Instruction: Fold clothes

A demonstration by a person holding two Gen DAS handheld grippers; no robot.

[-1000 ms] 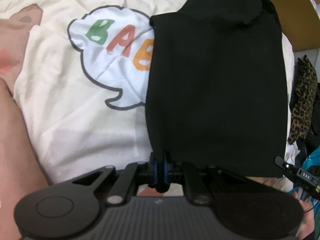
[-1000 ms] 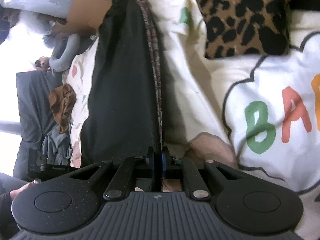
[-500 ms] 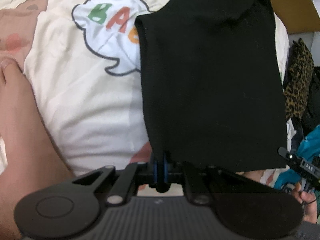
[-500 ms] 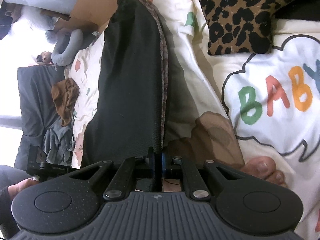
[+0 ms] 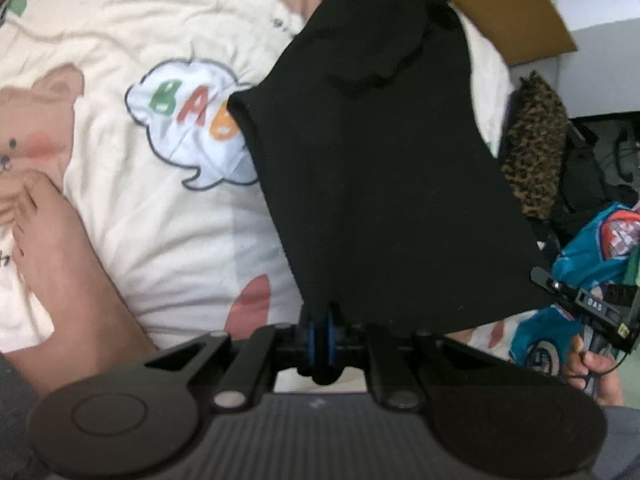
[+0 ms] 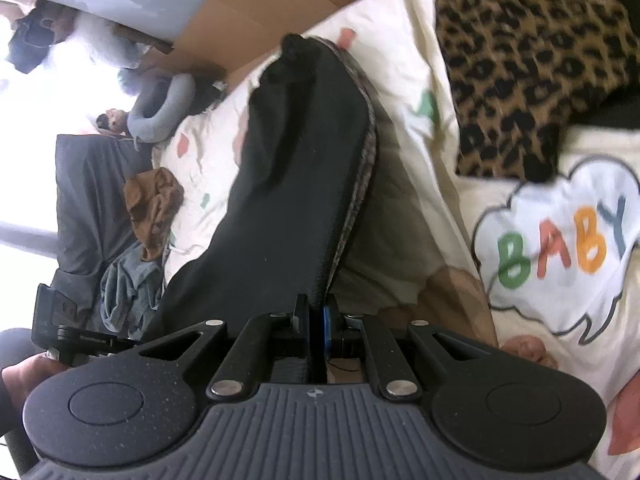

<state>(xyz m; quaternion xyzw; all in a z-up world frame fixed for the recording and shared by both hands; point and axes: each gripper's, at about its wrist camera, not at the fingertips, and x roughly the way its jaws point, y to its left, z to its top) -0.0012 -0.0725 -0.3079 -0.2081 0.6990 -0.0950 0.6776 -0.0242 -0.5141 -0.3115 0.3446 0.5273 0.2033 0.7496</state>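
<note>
While both grippers clamp black garment (image 5: 384, 184), we see it hanging off cream printed bedsheet (image 5: 168, 240), far end bunched toward cardboard (image 5: 504, 12). Left gripper (image 5: 320, 320) pinched tight on near corner; right gripper (image 6: 318, 316) pinched tight on other corner, cloth edge-on in its view. We note BABY speech bubble (image 6: 560, 248) beside garment, leopard-print fabric (image 6: 532, 52) at bed edge, bare foot (image 5: 52, 240) on sheet.

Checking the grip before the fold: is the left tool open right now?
No, the left tool is shut on the near edge of the black garment, which hangs from it above the cream blanket.
</note>
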